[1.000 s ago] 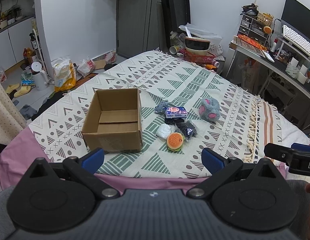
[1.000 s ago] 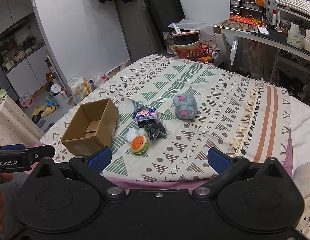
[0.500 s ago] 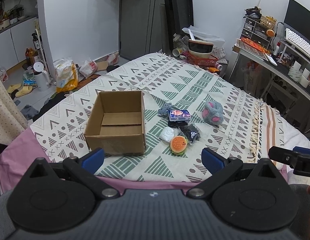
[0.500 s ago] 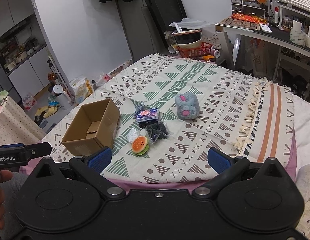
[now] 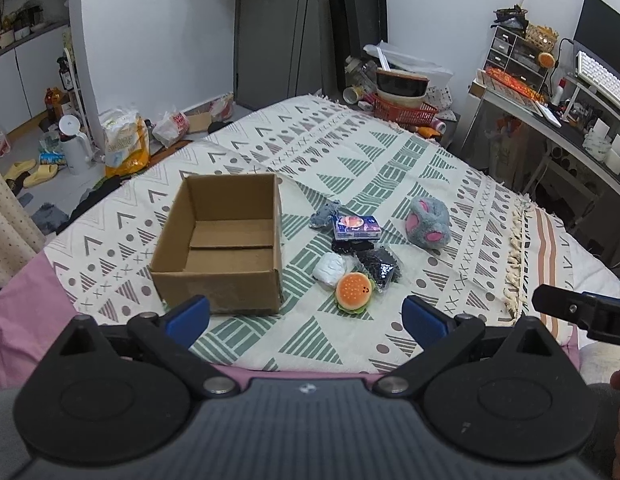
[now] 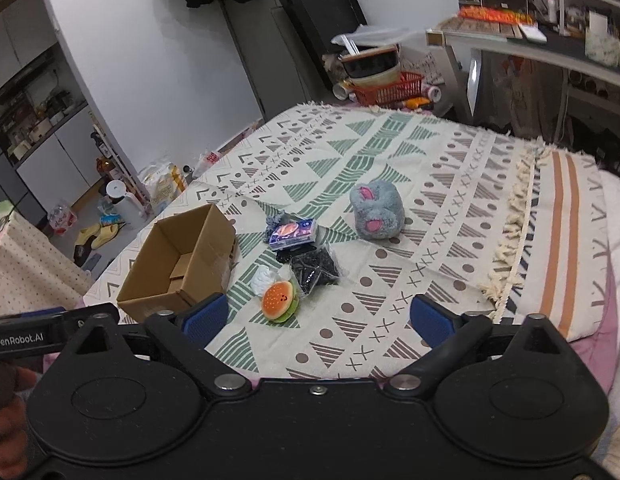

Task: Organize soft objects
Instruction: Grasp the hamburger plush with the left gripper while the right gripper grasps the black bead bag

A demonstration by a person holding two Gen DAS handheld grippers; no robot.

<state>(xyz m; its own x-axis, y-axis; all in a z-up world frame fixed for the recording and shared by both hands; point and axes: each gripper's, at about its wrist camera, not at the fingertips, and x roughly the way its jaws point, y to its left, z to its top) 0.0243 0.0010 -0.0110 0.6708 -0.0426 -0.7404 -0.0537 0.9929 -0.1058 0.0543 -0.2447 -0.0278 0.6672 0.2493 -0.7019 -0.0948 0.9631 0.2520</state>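
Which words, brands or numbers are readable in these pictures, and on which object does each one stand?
"GenRobot.AI": white letters on the black left gripper, seen from the right wrist.
Blue printed packet beside the brown cardboard box: print too small.
Yellow floor bag: print blurred.

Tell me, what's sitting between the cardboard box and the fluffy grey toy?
In the left wrist view, a blue packet lies between the cardboard box and the grey plush toy, with a small grey scrap beside it.

Bare patterned bedspread lies open before you. The open brown cardboard box walls off the left; the small orange burger-shaped toy and its clustered neighbours crowd just beside it.
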